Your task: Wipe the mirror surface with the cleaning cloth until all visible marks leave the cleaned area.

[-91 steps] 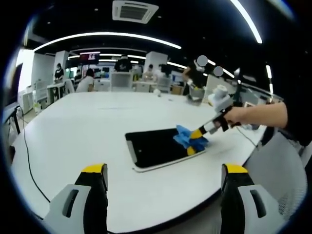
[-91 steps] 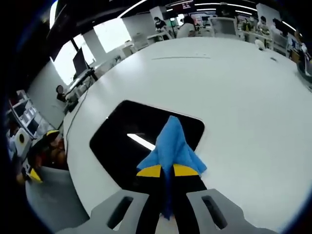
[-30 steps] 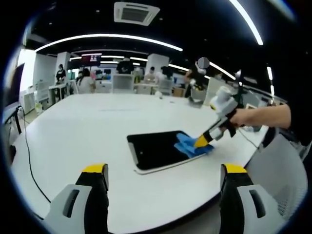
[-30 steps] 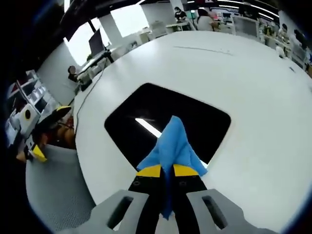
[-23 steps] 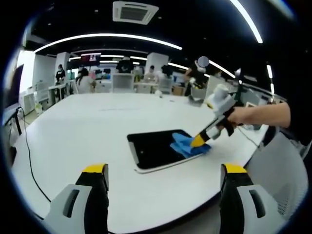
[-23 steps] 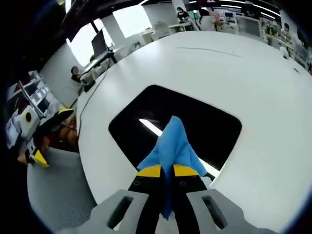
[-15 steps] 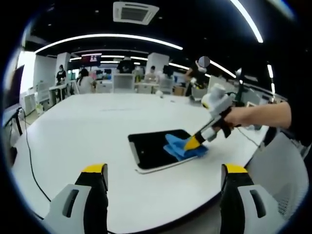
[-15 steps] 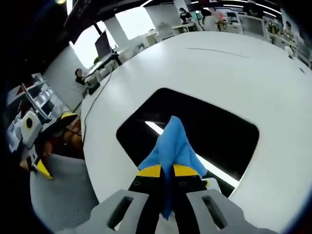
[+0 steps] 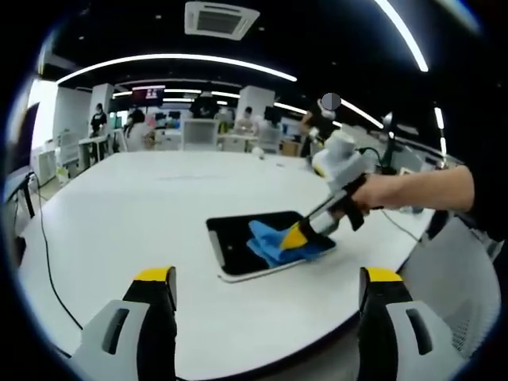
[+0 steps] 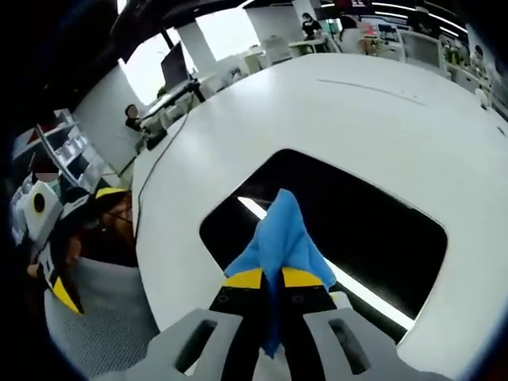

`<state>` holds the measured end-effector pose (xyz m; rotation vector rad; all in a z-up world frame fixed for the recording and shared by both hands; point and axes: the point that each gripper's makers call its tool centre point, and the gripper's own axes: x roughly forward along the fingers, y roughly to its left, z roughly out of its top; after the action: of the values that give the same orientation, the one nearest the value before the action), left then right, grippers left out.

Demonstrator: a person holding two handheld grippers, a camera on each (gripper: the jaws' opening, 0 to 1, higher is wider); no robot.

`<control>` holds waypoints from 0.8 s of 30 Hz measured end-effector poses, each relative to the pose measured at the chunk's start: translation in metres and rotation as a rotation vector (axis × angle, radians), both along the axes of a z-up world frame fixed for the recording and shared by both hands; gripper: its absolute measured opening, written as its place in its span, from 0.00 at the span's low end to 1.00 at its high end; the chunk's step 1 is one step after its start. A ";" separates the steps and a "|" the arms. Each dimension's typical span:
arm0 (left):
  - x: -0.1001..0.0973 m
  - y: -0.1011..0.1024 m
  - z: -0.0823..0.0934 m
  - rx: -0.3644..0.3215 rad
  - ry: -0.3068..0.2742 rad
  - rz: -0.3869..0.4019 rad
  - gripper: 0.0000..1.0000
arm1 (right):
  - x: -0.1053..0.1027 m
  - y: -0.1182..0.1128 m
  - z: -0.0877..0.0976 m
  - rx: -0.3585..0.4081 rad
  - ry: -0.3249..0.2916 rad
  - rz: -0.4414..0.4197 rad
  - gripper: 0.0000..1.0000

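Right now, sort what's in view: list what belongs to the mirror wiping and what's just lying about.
Belongs to the job:
mirror
blue cleaning cloth
right gripper, jaws shut on the cloth
white table the mirror lies on

Just about:
left gripper, open, holding nothing
black cable
far desks

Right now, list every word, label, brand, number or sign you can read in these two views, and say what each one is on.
No text can be read.
Red-lit hanging sign far across the room: too small and blurred to read.
Mirror, blue cleaning cloth, white table, right gripper, left gripper: no lettering visible.
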<state>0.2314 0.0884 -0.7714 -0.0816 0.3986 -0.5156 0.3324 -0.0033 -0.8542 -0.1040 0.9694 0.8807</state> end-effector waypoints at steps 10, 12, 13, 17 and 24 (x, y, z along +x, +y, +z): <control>0.001 0.000 0.001 0.007 -0.012 0.001 0.99 | 0.000 0.031 0.000 0.018 0.006 0.005 0.01; 0.001 -0.001 0.000 0.014 -0.009 -0.008 0.99 | -0.001 0.037 0.000 0.023 0.009 0.004 0.01; 0.001 -0.002 0.000 0.014 -0.009 -0.010 0.99 | -0.002 0.041 0.000 0.023 0.008 0.010 0.01; 0.001 0.000 0.001 0.014 -0.012 0.000 0.98 | -0.002 0.049 0.000 0.015 0.004 0.017 0.01; 0.001 -0.001 0.001 0.013 -0.011 0.000 0.98 | -0.004 0.062 0.000 0.022 0.002 0.034 0.01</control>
<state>0.2319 0.0878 -0.7703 -0.0657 0.3910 -0.5135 0.3288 0.0584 -0.8540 -0.1009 0.9622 0.9233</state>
